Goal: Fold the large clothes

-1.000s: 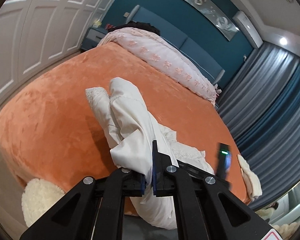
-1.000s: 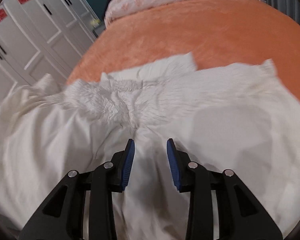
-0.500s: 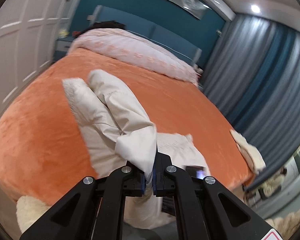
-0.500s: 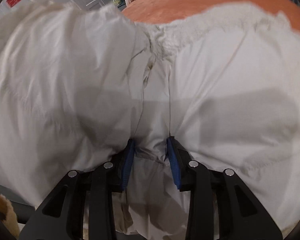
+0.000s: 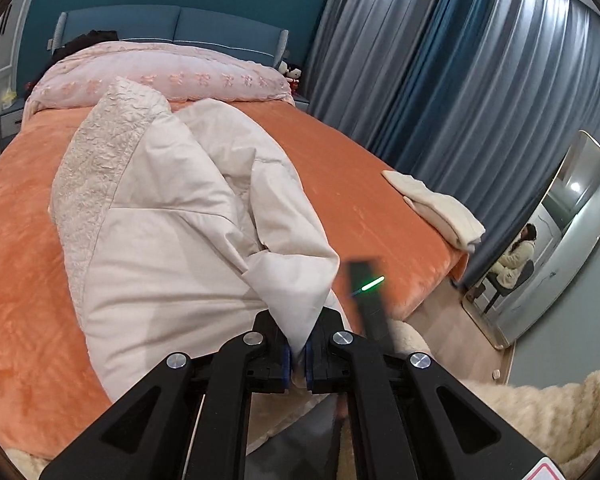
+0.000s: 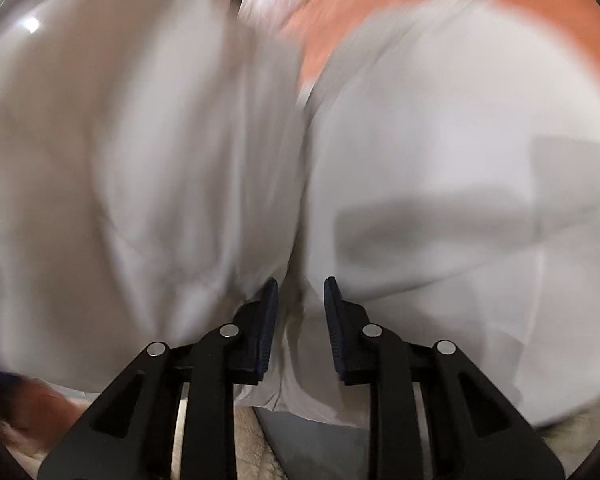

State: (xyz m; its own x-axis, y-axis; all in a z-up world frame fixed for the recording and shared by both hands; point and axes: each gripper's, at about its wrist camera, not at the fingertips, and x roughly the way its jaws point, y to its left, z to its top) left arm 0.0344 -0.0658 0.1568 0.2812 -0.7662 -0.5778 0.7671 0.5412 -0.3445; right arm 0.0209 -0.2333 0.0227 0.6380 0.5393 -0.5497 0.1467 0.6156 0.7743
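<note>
I'm pinching a corner of the cream coat [image 5: 172, 240] tight in my left gripper [image 5: 296, 354] at lower centre, the coat lying mid-frame on the orange bed [image 5: 360, 184], while my right gripper [image 6: 300, 312], parted around bunched fabric without clamping, ought to be closing before I'm lifting evenly.

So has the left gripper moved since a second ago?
Yes. The left gripper, clamped on the coat, swung right: curtains and mirror now fill its view.
</note>
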